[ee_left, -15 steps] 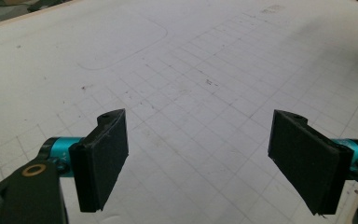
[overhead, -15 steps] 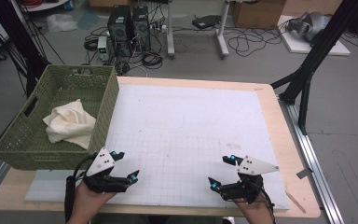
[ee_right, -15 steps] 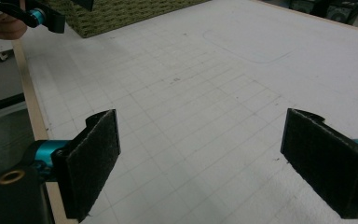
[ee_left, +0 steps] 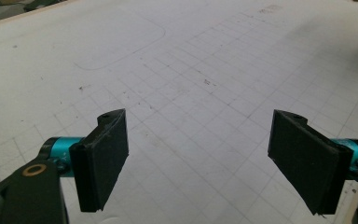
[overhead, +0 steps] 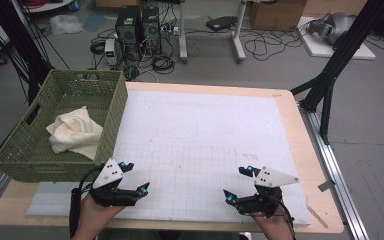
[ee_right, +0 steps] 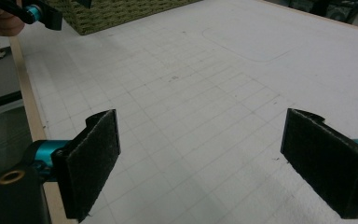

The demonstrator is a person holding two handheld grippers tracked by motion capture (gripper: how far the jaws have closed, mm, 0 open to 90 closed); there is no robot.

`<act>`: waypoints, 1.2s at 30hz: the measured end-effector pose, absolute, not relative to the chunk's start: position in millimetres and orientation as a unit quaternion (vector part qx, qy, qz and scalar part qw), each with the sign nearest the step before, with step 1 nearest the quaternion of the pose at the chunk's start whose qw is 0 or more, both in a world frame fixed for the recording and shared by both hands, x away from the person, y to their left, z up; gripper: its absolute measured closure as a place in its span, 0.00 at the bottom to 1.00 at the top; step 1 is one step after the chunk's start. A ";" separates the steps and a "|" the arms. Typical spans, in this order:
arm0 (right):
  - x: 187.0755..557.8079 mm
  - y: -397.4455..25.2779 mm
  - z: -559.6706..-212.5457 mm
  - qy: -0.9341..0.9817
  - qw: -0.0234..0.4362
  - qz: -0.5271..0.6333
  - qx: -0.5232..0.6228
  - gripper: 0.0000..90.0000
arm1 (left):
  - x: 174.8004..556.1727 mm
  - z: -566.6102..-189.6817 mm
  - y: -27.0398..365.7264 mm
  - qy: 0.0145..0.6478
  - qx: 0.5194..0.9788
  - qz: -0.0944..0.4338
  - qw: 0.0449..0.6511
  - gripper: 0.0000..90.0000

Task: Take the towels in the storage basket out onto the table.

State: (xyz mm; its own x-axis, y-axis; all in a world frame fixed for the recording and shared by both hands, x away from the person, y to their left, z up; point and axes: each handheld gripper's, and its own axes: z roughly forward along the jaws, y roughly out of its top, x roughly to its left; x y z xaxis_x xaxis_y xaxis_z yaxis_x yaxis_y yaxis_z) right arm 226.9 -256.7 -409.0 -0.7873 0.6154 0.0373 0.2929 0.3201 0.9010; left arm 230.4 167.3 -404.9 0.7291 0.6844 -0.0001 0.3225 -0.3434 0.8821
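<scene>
Both tools idle at the bottom of the high view. My left tool sits lower left, jaws spread wide, nothing between them. My right tool sits lower right, same state: wide open, empty. They point inward toward each other, well apart, bare mat between.

Left gripper view: both pads clear of the mat, only grid lines and a faint rounded outline in the upper left of that frame. Right gripper view: pads likewise open over the grid; the left tool and my hand show in the upper left corner, with the basket wall just behind.

The basket is green, at the left edge of the tabletop, overhanging it, just above my left tool in the high view. The cloth lies crumpled inside, cream, toward the basket's near right. Neither tool touches basket or cloth; the left one is near the basket's near right corner, the right one well away.

White mat covers most of the tabletop; wood rim shows around it.
</scene>
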 end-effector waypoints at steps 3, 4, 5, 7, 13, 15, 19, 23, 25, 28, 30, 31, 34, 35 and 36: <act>226.2 -257.4 -408.6 0.796 0.160 0.510 0.285 0.12 | 229.5 -404.3 167.0 0.315 0.797 0.188 0.481 0.23; 225.7 -257.8 -408.4 0.796 0.161 0.509 0.285 0.12 | 228.9 -404.1 166.8 0.315 0.796 0.189 0.482 0.23; 225.3 -257.8 -408.3 0.796 0.161 0.509 0.286 0.12 | 228.5 -403.7 166.9 0.313 0.797 0.189 0.481 0.23; 225.0 -257.2 -408.3 0.797 0.161 0.508 0.283 0.12 | 227.8 -403.5 166.7 0.313 0.796 0.188 0.483 0.23; 225.2 -255.3 -408.1 0.800 0.162 0.506 0.281 0.12 | 226.9 -403.1 166.6 0.311 0.796 0.184 0.486 0.23; 225.4 -254.8 -408.5 0.801 0.161 0.504 0.280 0.12 | 226.8 -402.5 166.2 0.310 0.796 0.182 0.486 0.24; 226.3 -255.4 -408.9 0.800 0.161 0.505 0.281 0.12 | 225.4 -399.7 164.7 0.310 0.794 0.179 0.491 0.24; 227.0 -257.0 -408.6 0.795 0.160 0.509 0.288 0.12 | 224.4 -393.1 162.2 0.301 0.797 0.177 0.493 0.24; 226.3 -256.5 -408.7 0.796 0.159 0.507 0.289 0.12 | 225.6 -388.4 161.5 0.297 0.797 0.173 0.497 0.24; 226.8 -256.2 -409.0 0.797 0.158 0.506 0.290 0.12 | 229.1 -380.8 162.4 0.290 0.798 0.163 0.503 0.24; 227.3 -256.1 -408.8 0.797 0.156 0.506 0.291 0.12 | 231.1 -376.3 164.8 0.281 0.797 0.149 0.513 0.28; 227.6 -256.2 -408.7 0.797 0.158 0.506 0.290 0.12 | 231.9 -374.0 165.9 0.279 0.797 0.148 0.514 0.28; 227.7 -257.1 -408.6 0.796 0.159 0.505 0.294 0.12 | 234.5 -367.9 169.8 0.276 0.798 0.146 0.516 0.28; 227.6 -257.5 -408.5 0.795 0.158 0.505 0.295 0.12 | 235.9 -366.3 171.3 0.274 0.798 0.145 0.517 0.28; 227.2 -258.4 -408.0 0.794 0.160 0.506 0.296 0.12 | 236.9 -364.6 172.4 0.274 0.799 0.144 0.516 0.28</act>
State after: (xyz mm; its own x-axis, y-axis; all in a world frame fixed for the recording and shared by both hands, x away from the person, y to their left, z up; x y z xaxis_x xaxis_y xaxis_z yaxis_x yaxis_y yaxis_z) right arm 227.2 -258.4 -408.0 -0.7734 0.6324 0.0451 0.3086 0.3133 0.8981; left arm 236.9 172.4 -364.6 0.8085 0.5862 -0.0518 0.2882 -0.3176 0.9034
